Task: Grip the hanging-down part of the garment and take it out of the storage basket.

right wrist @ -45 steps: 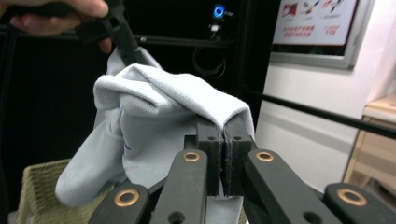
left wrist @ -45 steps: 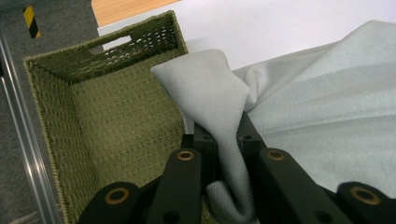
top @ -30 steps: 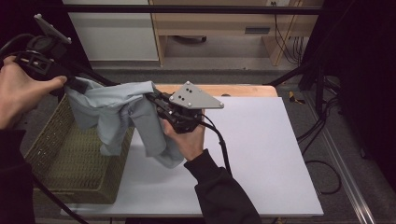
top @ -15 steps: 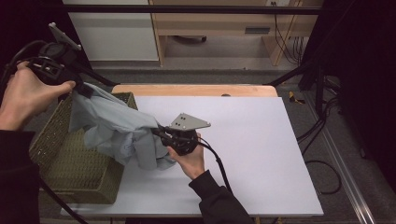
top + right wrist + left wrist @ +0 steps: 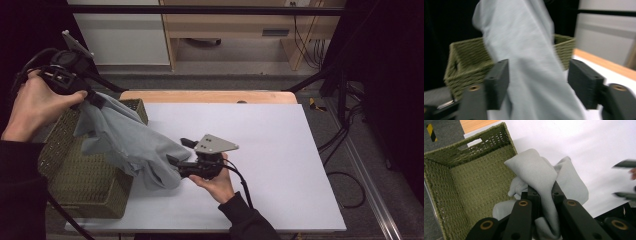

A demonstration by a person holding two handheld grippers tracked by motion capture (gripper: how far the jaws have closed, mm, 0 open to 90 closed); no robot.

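— Grey cloth [image 5: 127, 145]: where is it hanging?

— It slopes from the left gripper [image 5: 541, 195], raised over the woven green basket [image 5: 85, 187], down to the white desk [image 5: 280, 150] beside the right gripper [image 5: 176, 161]. Its lower end rests on the desk, just against the basket's side.

— How does the left gripper stand?

— Pressed together on a fold of the cloth; the left gripper view shows the fabric pinched between the black jaws, with the basket's inside below it.

— And the right one?

— Spread. In the right gripper view the jaws stand well apart with the cloth [image 5: 531, 65] hanging between them, touching neither pad that I can make out. The hand [image 5: 217, 182] holding it lies low on the desk.
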